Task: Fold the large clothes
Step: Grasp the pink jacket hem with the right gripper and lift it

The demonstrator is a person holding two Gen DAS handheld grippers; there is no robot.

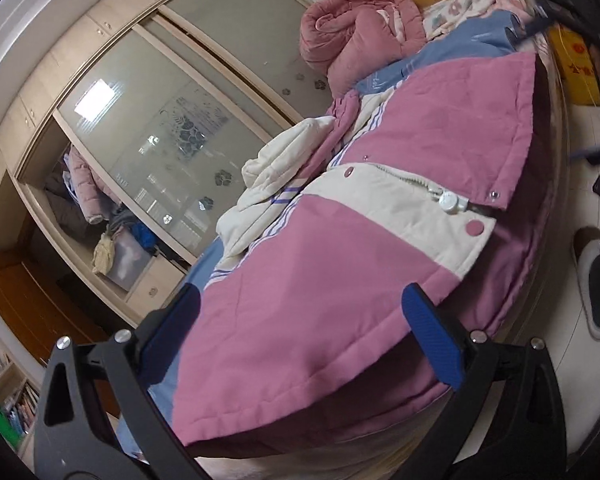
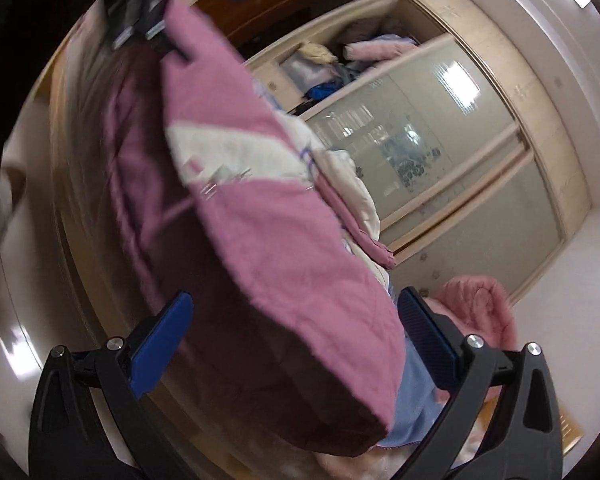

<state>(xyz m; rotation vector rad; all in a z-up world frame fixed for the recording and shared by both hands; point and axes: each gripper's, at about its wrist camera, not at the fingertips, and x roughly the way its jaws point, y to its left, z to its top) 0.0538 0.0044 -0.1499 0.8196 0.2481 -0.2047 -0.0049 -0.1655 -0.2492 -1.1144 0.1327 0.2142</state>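
2 grippers were in your hands, and both had their blue-padded fingers spread wide apart, gripping nothing. Your left gripper (image 1: 300, 320) hovered over the hem end of the pink and cream jacket (image 1: 340, 280), its pads (image 1: 432, 336) standing either side of the pink panel without pinching it. From there the jacket stretched away across the bed (image 1: 204, 272), lying open, with its cream band, a white zipper pull (image 1: 450, 202) and round snaps showing, and a cream sleeve (image 1: 276, 184) bunched up at its far side. Beyond it a blue garment (image 1: 452, 52) lay flat, and a rolled pink quilt (image 1: 356, 28) sat at the head of the bed. Your right gripper (image 2: 296, 332) came in from the opposite end, straddling a raised pink edge of the same jacket (image 2: 268, 248), which was blurred in that view; whether the cloth touched the pads could not be told. In the left wrist view your right gripper appeared as a dark blur at the upper right (image 1: 560, 0). Past the bed stood a wardrobe (image 1: 160, 100) with frosted sliding doors, 1 section open and stuffed with clothes (image 1: 84, 188).
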